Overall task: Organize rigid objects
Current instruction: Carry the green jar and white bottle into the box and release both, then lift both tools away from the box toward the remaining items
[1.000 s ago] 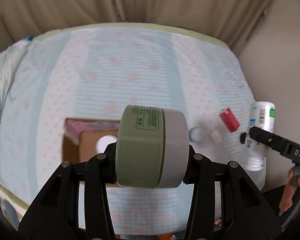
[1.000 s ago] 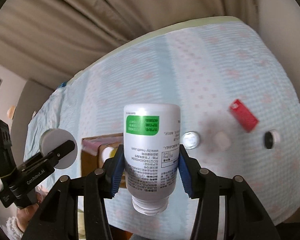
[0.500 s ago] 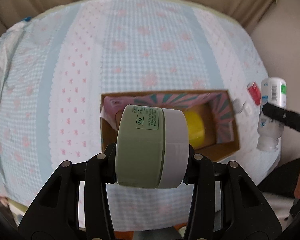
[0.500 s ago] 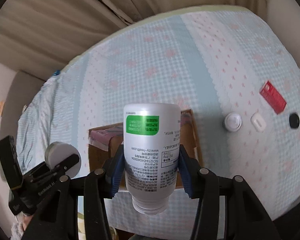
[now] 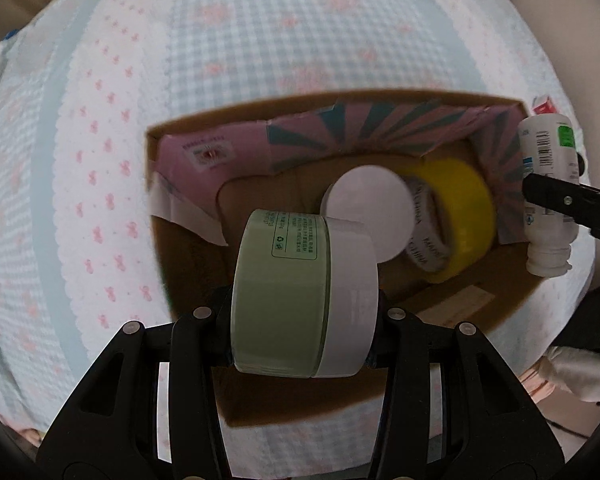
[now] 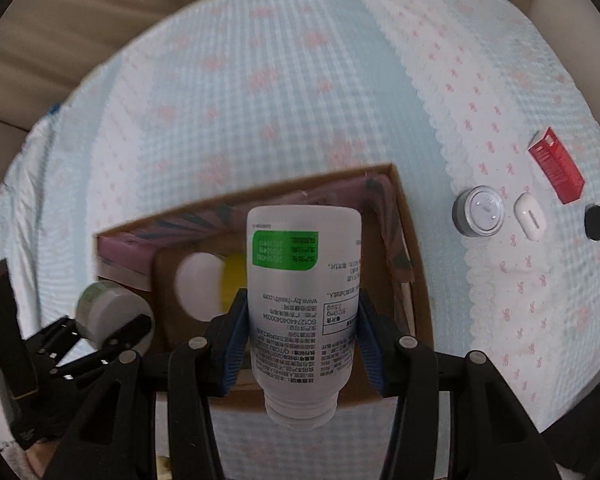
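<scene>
Cardboard box [image 5: 512,304]: open-topped on checked cloth [image 5: 220,32] — already holding yellow tape [image 5: 460,208] and white lid [image 5: 368,208].
Left gripper [image 5: 304,312]: clamped on green jar [image 5: 284,296], held sideways above box's near edge, probably for a drop inside.
Right gripper [image 6: 300,332]: closed on white bottle [image 6: 304,288], neck toward camera, hanging over box's 3 o'clock end; in the left view, bottle at 3 o'clock.
Still out, 2 to 3 o'clock of box: round tin [image 6: 478,216], white case [image 6: 530,216], black cap [image 6: 596,222], red carton [image 6: 556,164] — likely next.
</scene>
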Tool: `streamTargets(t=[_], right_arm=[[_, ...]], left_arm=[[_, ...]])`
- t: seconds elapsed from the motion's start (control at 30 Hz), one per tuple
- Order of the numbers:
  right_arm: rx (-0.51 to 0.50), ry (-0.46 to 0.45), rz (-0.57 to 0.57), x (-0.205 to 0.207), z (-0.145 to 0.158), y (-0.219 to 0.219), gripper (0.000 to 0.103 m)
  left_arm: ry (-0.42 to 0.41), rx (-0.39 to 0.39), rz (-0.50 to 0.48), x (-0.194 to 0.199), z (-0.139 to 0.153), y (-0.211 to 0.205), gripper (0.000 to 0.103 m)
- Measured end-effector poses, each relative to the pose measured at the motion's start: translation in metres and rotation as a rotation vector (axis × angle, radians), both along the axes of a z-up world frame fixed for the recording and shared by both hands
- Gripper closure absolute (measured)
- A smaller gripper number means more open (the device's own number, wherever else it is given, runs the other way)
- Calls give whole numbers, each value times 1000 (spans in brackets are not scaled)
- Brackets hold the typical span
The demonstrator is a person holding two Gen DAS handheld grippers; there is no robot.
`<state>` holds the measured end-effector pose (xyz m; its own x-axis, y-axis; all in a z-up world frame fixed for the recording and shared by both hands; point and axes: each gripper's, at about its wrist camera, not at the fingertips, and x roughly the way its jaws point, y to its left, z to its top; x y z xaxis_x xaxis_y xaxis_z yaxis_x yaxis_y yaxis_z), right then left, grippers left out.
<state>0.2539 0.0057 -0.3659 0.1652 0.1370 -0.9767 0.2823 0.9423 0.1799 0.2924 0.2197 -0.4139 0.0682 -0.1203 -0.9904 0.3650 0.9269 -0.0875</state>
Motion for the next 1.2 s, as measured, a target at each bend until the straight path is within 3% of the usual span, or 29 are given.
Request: streamTargets(t=[0.2,0.47,0.53,0.57,0.6,0.63,0.7,0.93,1.2], right_arm=[[-7,60,6,5,-42,-4,57],[-45,61,86,10,-44,3,57],[-52,71,101,12,-45,3,55],[-31,73,103,12,-45,2,50],[-23,61,100,11,-44,0,29],[-37,48,98,10,-42,-1,0],[-32,-1,104,7,-34,-4,0],[-14,-18,96,-2,-26,-5,0],[8,-40,92,-15,-14,-1,0]], left_arm=[[26,51,11,0,-20,-1,63],[-25,88,-50,-9,-13,-19,60],[-51,71,-66,-11,-6,-24,11],[-64,52,-72,-13,-3,-25,1],[-63,33,-79,-14,-1,-27,0],[-57,27,-81,-16,-1,-28,0],[-37,25,-82,-19,-2,-29,0],[-36,10,-51,-29,3,-23,0],[-71,-11,1,-39,34,-12,0]])
